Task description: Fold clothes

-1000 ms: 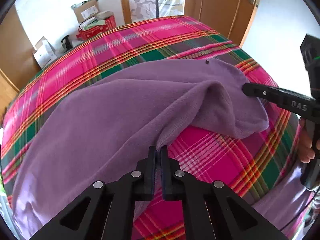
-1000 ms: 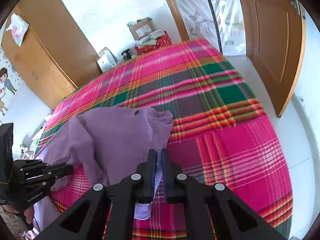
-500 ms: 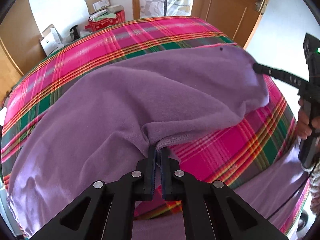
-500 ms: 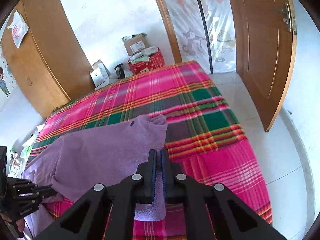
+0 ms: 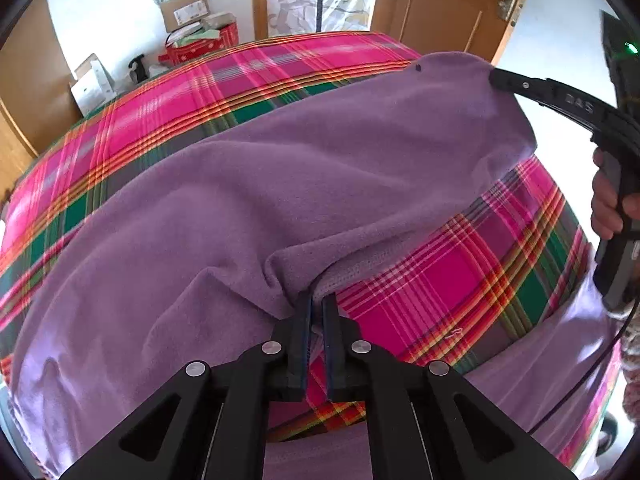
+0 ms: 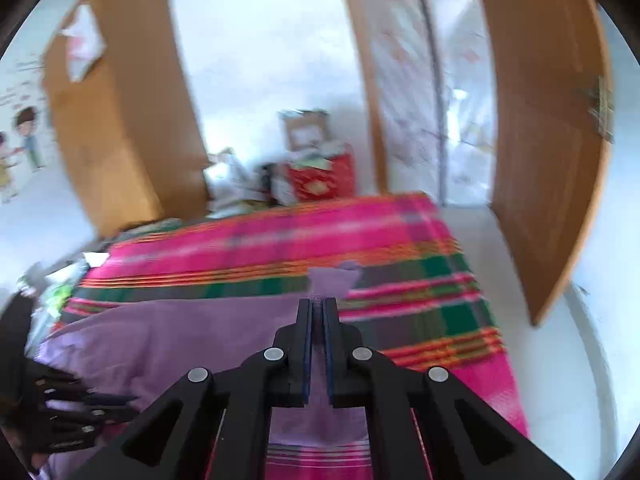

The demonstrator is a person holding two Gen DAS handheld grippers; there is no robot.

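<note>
A large purple fleece garment (image 5: 280,184) is held up and stretched over a bed with a pink plaid cover (image 5: 460,280). My left gripper (image 5: 317,300) is shut on its near hemmed edge. My right gripper (image 6: 318,304) is shut on another corner of the garment (image 6: 168,344), whose tip sticks up past the fingertips; in the left wrist view it (image 5: 496,78) pinches the far right corner, lifted high. The left gripper also shows at the lower left of the blurred right wrist view (image 6: 64,416). More purple cloth hangs below the bed's front edge (image 5: 532,368).
Cardboard boxes and a red box (image 5: 196,36) stand on the floor beyond the bed. A wooden wardrobe (image 6: 120,128) stands at the left and an open wooden door (image 6: 544,152) at the right. White floor (image 6: 576,360) lies right of the bed.
Both grippers have risen and pulled the garment taut between them. The right gripper has lifted its corner higher and farther, and its view now looks more level and is motion-blurred.
</note>
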